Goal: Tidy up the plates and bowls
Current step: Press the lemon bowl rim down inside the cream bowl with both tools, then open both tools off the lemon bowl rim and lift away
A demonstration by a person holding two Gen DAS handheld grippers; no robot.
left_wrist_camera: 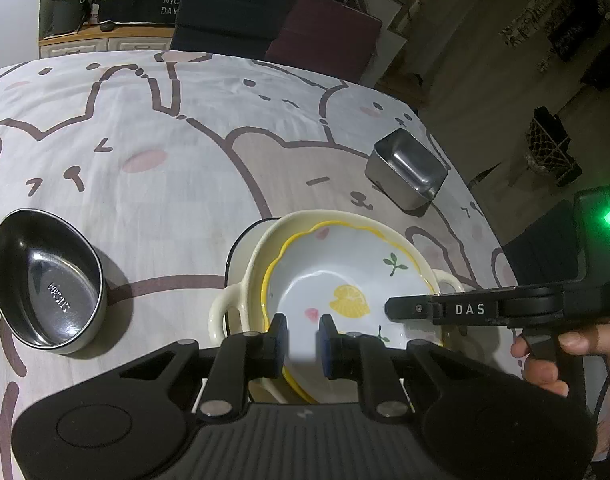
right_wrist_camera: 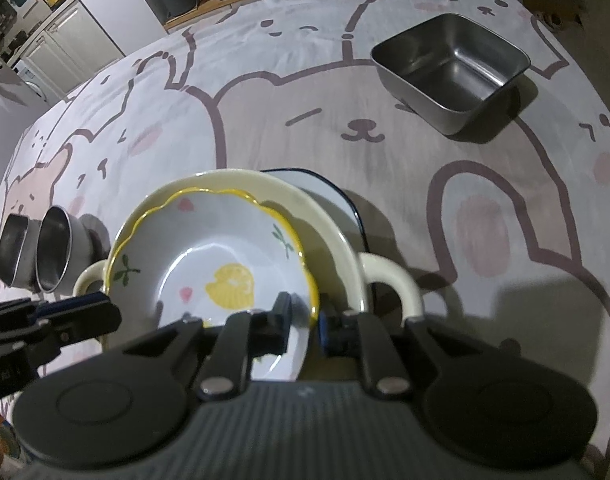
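The white scalloped ceramic dish with a yellow rim and lemon print (right_wrist_camera: 221, 264) sits nested in the cream two-handled ceramic bowl (right_wrist_camera: 337, 220), itself on a white enamel plate with a dark rim (right_wrist_camera: 345, 200), apparently to build one stack. The right claw (right_wrist_camera: 303, 320) tilts steeply down, its narrow jaws straddling the dish's near rim, though contact I cannot tell. The left claw (left_wrist_camera: 303, 334) hangs narrow and empty above the dish
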